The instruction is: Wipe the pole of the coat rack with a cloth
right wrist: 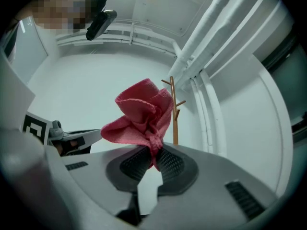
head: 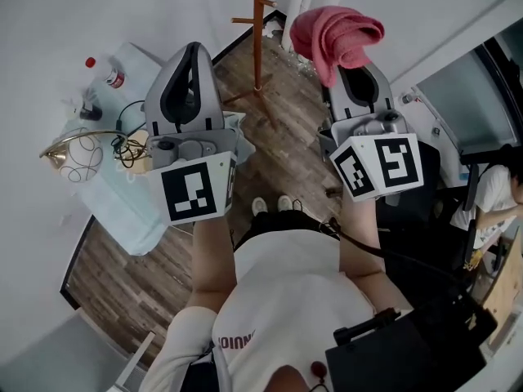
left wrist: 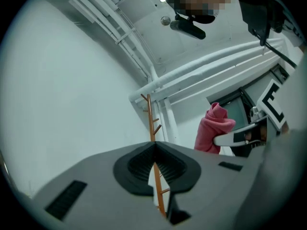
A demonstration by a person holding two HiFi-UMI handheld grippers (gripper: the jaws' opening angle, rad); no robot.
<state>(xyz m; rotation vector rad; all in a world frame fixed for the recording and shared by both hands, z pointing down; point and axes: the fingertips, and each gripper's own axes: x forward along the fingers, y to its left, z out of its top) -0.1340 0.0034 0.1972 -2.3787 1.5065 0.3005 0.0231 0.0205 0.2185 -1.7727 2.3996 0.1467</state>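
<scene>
Dark wood-plank floor (head: pixel 286 137) underfoot, plain white walls (head: pixel 49 23) all round, a pale-blue-covered counter (head: pixel 131 219) at left, dark-framed window (head: pixel 458 96) at right, white pipes (left wrist: pixel 216 66) running overhead

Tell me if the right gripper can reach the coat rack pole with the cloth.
Probably yes: the right gripper holds the cloth, and nothing stands between it and the pole ahead.

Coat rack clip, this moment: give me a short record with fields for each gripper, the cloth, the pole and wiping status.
left gripper: jaws together, holding nothing
right gripper: shut on the cloth
cloth: pink, bunched, sticking up from the jaw tips
pole: wooden, upright, ahead of both grippers
contact: cloth apart from pole; wiping not yet begun
</scene>
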